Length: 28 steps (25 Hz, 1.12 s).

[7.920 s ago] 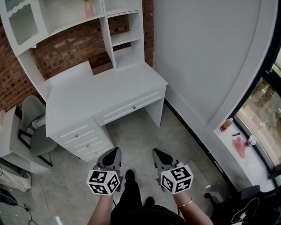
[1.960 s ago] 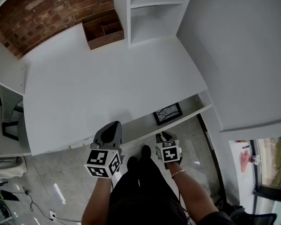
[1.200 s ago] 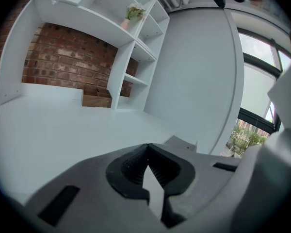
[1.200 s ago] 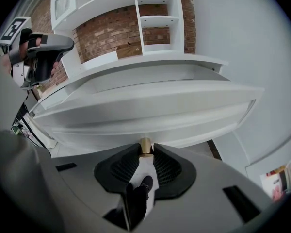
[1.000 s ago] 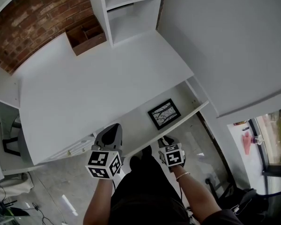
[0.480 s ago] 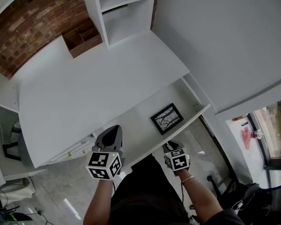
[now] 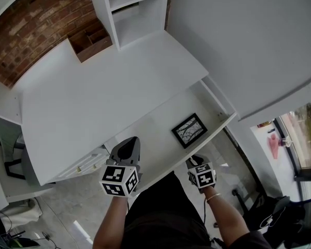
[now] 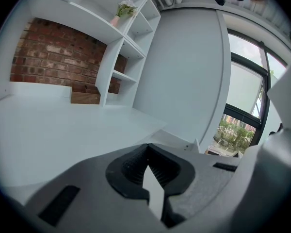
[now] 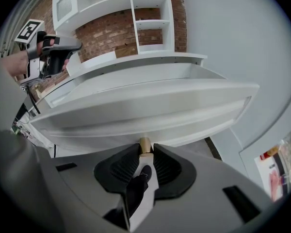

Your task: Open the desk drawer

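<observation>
The white desk's drawer [image 7: 218,104] stands pulled out from under the desktop [image 7: 103,92], and a black framed picture [image 7: 189,130] lies inside it. My right gripper [image 7: 195,160] is below the drawer front [image 9: 145,108], shut on its small brass knob [image 9: 145,143], which sits between the ribbed pads. My left gripper [image 7: 130,141] hovers over the drawer's left end near the desk edge. Its tips [image 8: 146,148] meet with nothing between them, and it points across the desktop.
A shelf unit [image 7: 135,7] and a wooden organiser [image 7: 90,42] stand at the back of the desk against the brick wall. Side drawers [image 7: 83,165] are at the left, a chair [image 7: 10,166] beyond them. A white wall panel [image 7: 249,45] flanks the right.
The drawer has slid further out toward me, showing more of its inside and the framed picture. My right gripper came back with the knob. The left gripper barely moved.
</observation>
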Each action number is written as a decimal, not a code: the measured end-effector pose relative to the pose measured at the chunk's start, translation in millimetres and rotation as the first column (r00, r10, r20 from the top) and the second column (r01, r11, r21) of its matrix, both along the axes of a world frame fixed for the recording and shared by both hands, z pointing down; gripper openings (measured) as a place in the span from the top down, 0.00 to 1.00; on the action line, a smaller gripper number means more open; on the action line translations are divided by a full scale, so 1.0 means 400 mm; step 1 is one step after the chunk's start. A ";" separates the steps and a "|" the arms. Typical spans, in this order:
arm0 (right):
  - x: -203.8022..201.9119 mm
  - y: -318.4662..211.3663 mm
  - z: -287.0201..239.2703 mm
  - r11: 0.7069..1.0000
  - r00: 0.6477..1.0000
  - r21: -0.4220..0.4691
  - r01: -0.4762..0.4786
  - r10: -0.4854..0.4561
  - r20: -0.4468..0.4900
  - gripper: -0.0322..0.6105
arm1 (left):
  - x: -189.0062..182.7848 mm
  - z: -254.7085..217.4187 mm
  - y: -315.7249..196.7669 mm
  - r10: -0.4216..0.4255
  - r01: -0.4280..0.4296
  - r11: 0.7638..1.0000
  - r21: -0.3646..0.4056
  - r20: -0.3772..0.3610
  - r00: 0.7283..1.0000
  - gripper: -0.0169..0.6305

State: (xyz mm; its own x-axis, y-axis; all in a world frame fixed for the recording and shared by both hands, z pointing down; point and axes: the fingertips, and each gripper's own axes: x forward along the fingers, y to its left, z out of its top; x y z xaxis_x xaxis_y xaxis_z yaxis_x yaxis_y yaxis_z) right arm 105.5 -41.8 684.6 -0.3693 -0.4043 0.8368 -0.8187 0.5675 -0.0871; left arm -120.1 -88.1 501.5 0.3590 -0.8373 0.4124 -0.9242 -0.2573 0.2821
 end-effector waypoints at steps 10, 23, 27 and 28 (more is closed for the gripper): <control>0.005 0.002 0.000 0.998 0.998 0.020 -0.065 0.064 0.019 0.81 | 0.026 0.015 0.028 0.050 -0.050 0.999 -0.013 -0.001 0.999 0.96; 0.028 0.034 -0.024 0.990 0.989 0.019 -0.140 0.139 0.053 0.84 | 0.086 0.026 0.021 0.098 -0.098 0.995 -0.022 -0.003 0.995 0.96; 0.021 0.050 -0.052 0.989 0.986 0.026 -0.146 0.143 0.087 0.88 | 0.105 0.019 0.024 0.104 -0.104 0.994 -0.019 -0.002 0.995 0.96; 0.021 0.051 -0.062 0.989 0.985 0.034 -0.146 0.142 0.097 0.89 | 0.110 0.017 0.025 0.104 -0.104 0.994 -0.018 -0.002 0.995 0.96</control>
State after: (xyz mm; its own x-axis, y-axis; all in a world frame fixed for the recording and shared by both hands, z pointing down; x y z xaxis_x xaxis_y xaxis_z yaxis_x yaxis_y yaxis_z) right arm 114.0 -21.5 659.9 -0.3812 -0.4919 0.7827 -0.8815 0.4487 -0.1473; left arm -75.9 -78.3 508.2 0.4439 -0.7877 0.4271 -0.8926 -0.3467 0.2883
